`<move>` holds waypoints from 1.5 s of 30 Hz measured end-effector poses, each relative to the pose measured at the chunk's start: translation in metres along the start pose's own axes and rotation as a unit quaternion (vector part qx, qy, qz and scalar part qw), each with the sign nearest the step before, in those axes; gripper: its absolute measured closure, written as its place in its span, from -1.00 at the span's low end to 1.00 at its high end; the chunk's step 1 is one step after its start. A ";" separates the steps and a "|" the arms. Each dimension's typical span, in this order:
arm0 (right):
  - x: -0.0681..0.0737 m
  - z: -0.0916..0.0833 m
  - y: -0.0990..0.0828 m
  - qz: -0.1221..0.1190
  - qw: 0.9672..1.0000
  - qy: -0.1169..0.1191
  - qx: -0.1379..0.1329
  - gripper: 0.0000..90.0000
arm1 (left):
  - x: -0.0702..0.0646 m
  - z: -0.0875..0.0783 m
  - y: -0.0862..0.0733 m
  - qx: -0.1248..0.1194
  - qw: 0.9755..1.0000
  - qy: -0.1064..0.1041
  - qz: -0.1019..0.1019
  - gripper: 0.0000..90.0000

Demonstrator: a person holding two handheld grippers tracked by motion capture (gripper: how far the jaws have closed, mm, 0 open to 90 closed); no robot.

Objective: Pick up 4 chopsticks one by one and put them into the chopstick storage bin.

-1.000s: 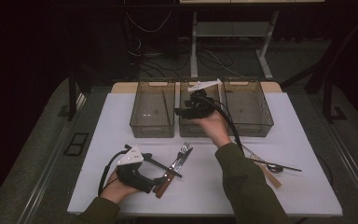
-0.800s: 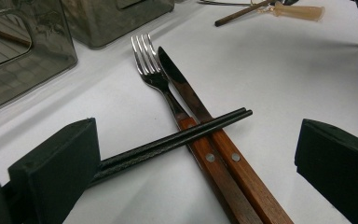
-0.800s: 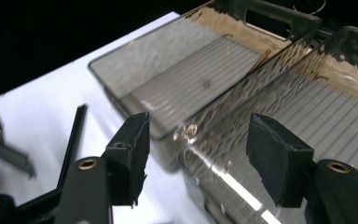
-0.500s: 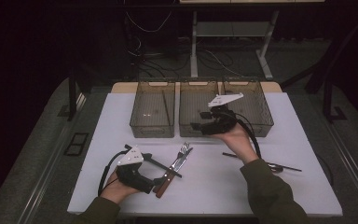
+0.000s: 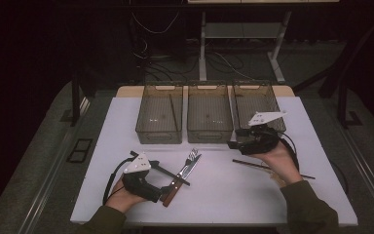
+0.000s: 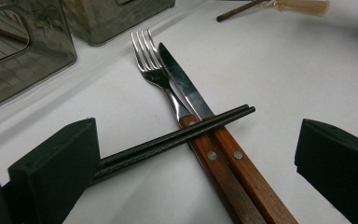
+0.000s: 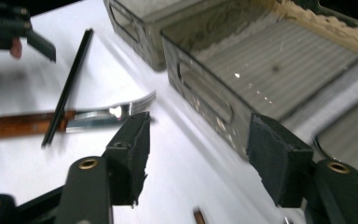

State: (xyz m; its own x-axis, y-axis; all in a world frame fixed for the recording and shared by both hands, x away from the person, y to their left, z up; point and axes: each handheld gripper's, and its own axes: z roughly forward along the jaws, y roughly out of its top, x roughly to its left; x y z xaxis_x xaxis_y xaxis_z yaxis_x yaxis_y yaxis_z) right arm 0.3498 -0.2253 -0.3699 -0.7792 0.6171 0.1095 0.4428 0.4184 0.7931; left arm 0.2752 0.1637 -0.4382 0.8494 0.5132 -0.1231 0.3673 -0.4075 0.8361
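A fork [image 5: 190, 159] and a wooden-handled knife [image 5: 179, 176] lie side by side on the white table [image 5: 224, 195]. A pair of black chopsticks [image 5: 174, 176] lies across their handles. My left gripper [image 5: 164, 183] rests on the table at their near end, open; in the left gripper view [image 6: 198, 140] the chopsticks [image 6: 182, 135] run from beside the left jaw across the handles of the fork [image 6: 151, 60] and knife [image 6: 182, 84]. My right gripper [image 5: 237, 139] hovers in front of the right bin, pointing left. It is open [image 7: 200, 126]; its jaws have just been closing slightly with nothing between them.
Three smoky clear bins stand in a row at the back: left [image 5: 159, 135], middle [image 5: 209, 135], right [image 5: 260, 100]. A thin stick [image 5: 173, 112] lies in the left bin. Another thin dark stick [image 5: 272, 169] lies on the table under my right hand.
My right gripper has moved from above the middle bin to the right and nearer, ending low in front of the right bin. The left gripper and the cutlery have stayed put.
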 end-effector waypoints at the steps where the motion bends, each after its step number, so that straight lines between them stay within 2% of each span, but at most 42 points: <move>1: -0.001 -0.004 -0.004 -0.002 1.000 0.000 0.002 -0.08 | 0.000 0.000 0.000 0.001 1.000 0.000 0.000 -1.00; 8: -0.011 -0.024 -0.028 -0.003 1.000 -0.002 0.017 0.06 | 0.000 0.000 0.000 0.000 1.000 0.001 -0.002 -1.00; 11: -0.014 -0.029 -0.037 -0.002 0.999 -0.003 0.032 0.13 | 0.000 0.000 0.000 0.000 1.000 0.001 -0.002 -1.00; 17: -0.017 -0.036 -0.052 -0.003 0.999 -0.004 0.053 0.27 | 0.000 0.000 0.000 -0.001 1.000 0.000 -0.001 -1.00; 25: -0.020 -0.039 -0.069 -0.016 0.996 -0.003 0.088 0.55 | -0.001 0.000 0.000 0.000 1.000 0.001 -0.001 -1.00; 31: -0.024 -0.043 -0.080 -0.016 0.995 -0.001 0.099 0.64 | -0.001 0.000 0.000 0.000 1.000 0.001 0.000 -1.00; 35: -0.026 -0.041 -0.081 -0.016 0.995 -0.001 0.100 0.67 | -0.001 0.000 0.000 0.001 1.000 0.000 0.000 -1.00; 45: -0.027 -0.018 -0.079 -0.038 0.991 0.005 0.127 0.68 | -0.001 0.000 0.000 0.001 1.000 -0.001 0.001 -1.00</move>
State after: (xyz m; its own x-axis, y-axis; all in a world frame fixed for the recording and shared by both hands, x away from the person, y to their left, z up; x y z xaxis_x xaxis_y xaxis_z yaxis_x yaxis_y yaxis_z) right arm 0.3279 -0.2876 -0.4246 -0.8178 0.5721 0.0620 0.4794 0.6177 0.6234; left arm 0.2743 0.1627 -0.4381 0.8505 0.5116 -0.1220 0.3663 -0.4096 0.8355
